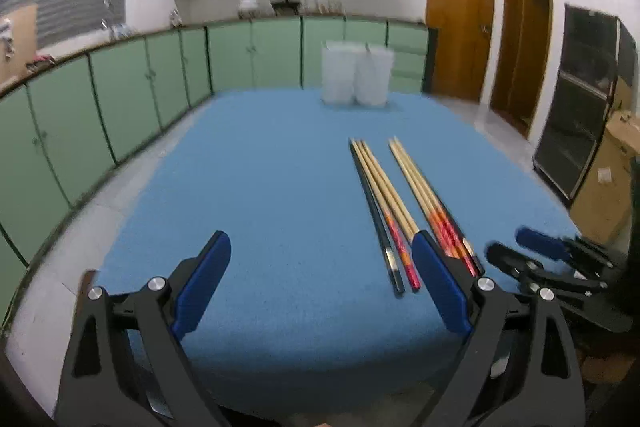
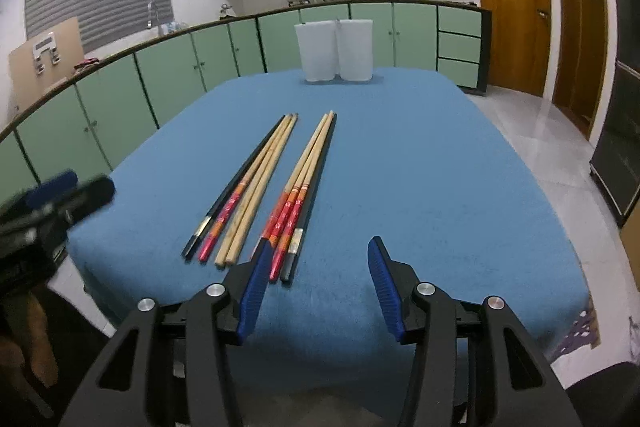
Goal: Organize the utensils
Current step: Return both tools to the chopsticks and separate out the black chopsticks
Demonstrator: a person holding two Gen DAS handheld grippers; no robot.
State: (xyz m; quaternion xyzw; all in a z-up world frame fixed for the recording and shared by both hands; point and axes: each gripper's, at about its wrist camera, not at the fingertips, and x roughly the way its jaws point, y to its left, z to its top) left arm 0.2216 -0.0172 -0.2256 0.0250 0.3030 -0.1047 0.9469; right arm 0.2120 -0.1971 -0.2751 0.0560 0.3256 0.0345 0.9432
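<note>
Evidently nothing is sorted yet. Two loose bundles of long chopsticks lie side by side on the blue felt-covered table (image 2: 420,163): the left bundle of black, red-patterned and plain bamboo sticks (image 2: 248,187) and the right bundle of red-banded bamboo and dark sticks (image 2: 304,187). The two white plastic holders (image 2: 334,51) stand at the far edge, well apart from them (apparently empty, though their insides are hidden). The left gripper (image 1: 322,267) is spread wide with nothing between its fingers; the right gripper (image 2: 316,275) is half spread, also empty, near the right bundle's ends. All picking and placing remains.
</note>
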